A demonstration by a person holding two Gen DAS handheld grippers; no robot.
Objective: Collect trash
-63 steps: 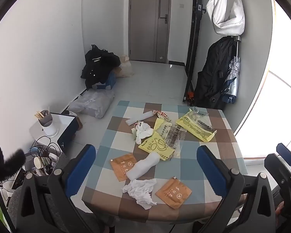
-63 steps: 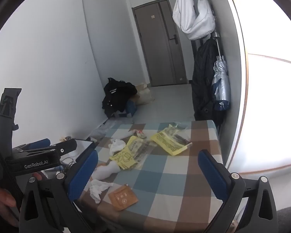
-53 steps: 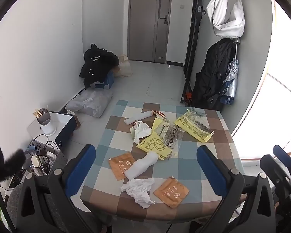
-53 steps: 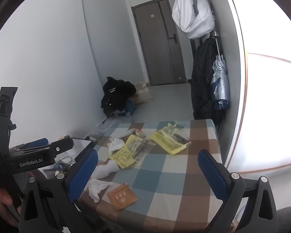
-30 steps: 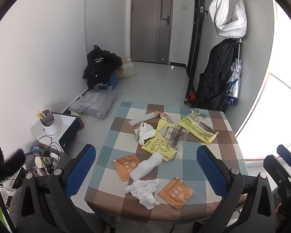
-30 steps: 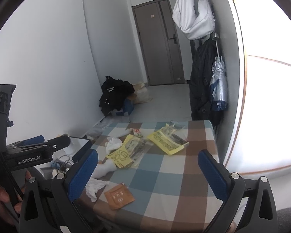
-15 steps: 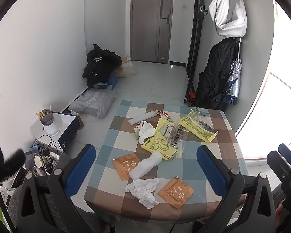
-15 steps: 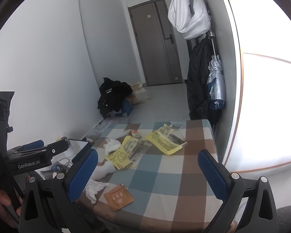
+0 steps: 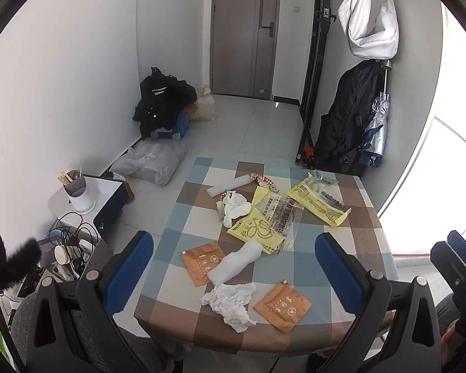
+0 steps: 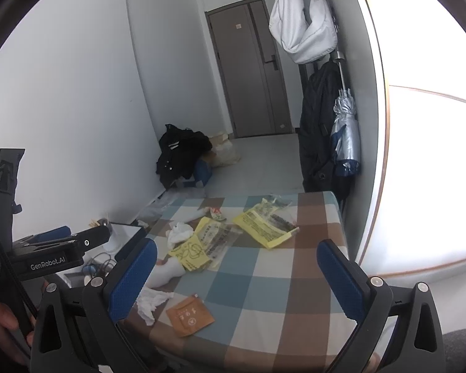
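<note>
Both grippers' ribbed blue fingers (image 9: pixel 130 264) spread wide above crumpled tissue (image 9: pixel 230 300) and flat orange packets (image 9: pixel 282 306).

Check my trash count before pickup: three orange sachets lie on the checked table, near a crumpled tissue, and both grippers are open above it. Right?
Not quite: there are two orange sachets, not three. The left wrist view shows one beside the white roll and another right of the crumpled tissue. They do lie on the checked table, and the left gripper and right gripper are both open.
</note>
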